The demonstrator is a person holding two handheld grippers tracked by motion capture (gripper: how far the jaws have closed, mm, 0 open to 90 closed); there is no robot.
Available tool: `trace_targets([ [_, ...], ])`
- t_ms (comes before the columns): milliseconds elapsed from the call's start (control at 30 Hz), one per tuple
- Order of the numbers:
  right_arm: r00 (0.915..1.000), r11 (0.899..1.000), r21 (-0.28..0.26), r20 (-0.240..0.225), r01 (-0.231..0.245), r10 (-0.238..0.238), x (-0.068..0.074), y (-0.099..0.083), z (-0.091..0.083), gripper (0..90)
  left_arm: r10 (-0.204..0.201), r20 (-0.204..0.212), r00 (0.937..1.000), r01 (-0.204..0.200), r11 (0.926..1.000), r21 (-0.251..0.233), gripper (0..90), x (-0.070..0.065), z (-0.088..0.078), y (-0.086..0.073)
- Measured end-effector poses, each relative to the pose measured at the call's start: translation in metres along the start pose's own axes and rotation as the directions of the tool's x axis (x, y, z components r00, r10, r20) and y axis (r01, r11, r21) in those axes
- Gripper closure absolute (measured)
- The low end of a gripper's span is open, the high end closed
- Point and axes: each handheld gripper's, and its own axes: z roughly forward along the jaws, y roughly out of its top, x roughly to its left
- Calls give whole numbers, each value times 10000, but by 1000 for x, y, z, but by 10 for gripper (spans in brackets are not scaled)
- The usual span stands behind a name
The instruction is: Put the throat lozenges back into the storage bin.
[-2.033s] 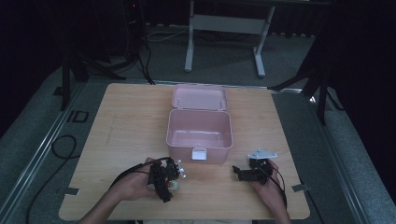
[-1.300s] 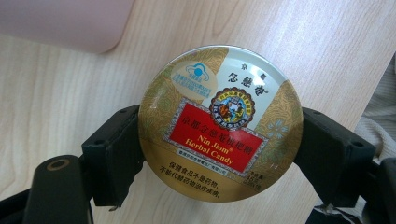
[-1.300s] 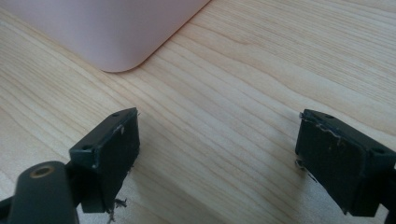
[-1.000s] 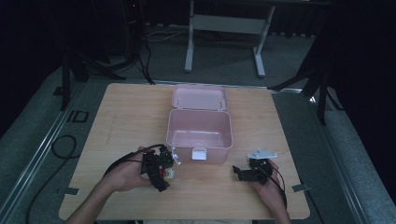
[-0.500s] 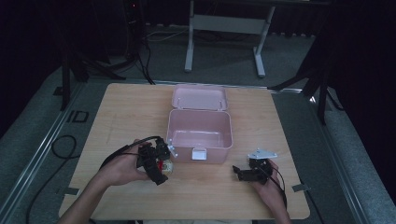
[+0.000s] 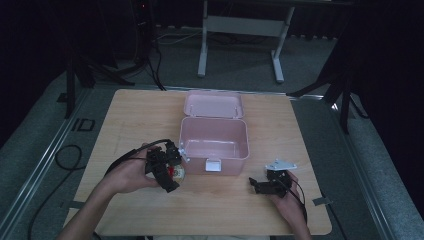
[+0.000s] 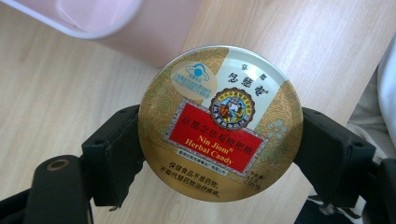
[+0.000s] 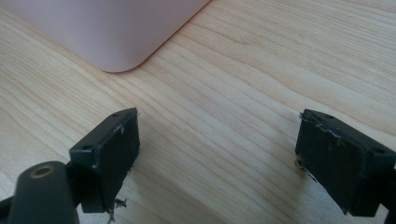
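Lifted since before, the left gripper (image 6: pixel 167 170) has its jaws clamped on a candy tin (image 7: pixel 220 122), largely hidden from above; the right gripper's (image 8: pixel 217 158) jaws stand apart over the worktop (image 8: pixel 233 93).

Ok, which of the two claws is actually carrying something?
The left claw: it is clamped on the round candy tin. The right claw stands open over bare table.

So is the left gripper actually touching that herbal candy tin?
Touching. In the left gripper view, the left gripper has both black jaws pressed against opposite edges of the round herbal candy tin, with no gap on either side, holding it above the wooden table.
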Motion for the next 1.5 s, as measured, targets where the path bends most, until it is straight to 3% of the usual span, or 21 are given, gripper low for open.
trace_targets([
  [567, 10000, 10000, 10, -8, -18, 18, 0, 0, 0, 134, -124, -345, 9993, 114, 9995, -301, 208, 15, -26, 9],
  [1500, 10000, 10000, 26, -57, 47, -47, 0, 1, 1, 134, -371, -605, 9975, 365, 9993, -103, 209, 42, -32, 41],
])
